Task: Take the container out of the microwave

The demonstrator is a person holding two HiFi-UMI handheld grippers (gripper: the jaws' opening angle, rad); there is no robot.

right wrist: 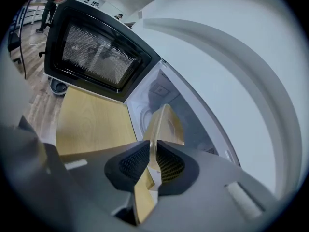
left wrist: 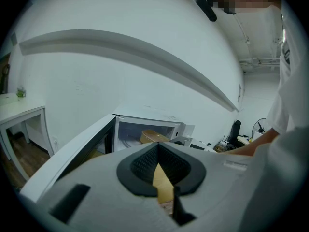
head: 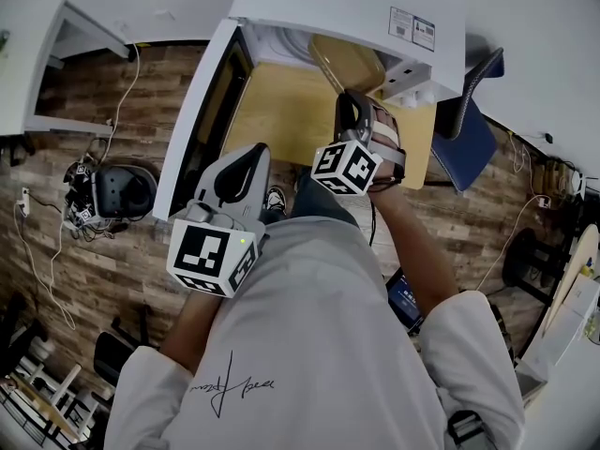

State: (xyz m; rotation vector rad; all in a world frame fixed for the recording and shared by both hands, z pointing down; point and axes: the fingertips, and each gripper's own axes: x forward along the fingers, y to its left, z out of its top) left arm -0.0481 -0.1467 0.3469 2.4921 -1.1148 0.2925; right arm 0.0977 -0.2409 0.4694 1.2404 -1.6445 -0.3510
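The white microwave (head: 347,7) stands on a wooden table (head: 281,111) with its door (head: 192,120) swung open to the left. A tan, shallow container (head: 349,62) sits tilted at the mouth of the cavity. My right gripper (head: 352,101) is shut on its near rim. In the right gripper view the thin rim runs between the pads (right wrist: 137,161) of that gripper (right wrist: 153,151), and the container (right wrist: 166,124) rises beyond them. My left gripper (head: 246,157) hangs beside the door's edge, shut and empty. In its own view that gripper (left wrist: 157,151) faces the container (left wrist: 153,136).
A blue chair (head: 469,139) stands right of the table. On the plank floor at the left lie a dark round device (head: 122,190) and cables. A white shelf unit (head: 56,64) is at the far left. The door's dark window (right wrist: 96,52) faces the right gripper.
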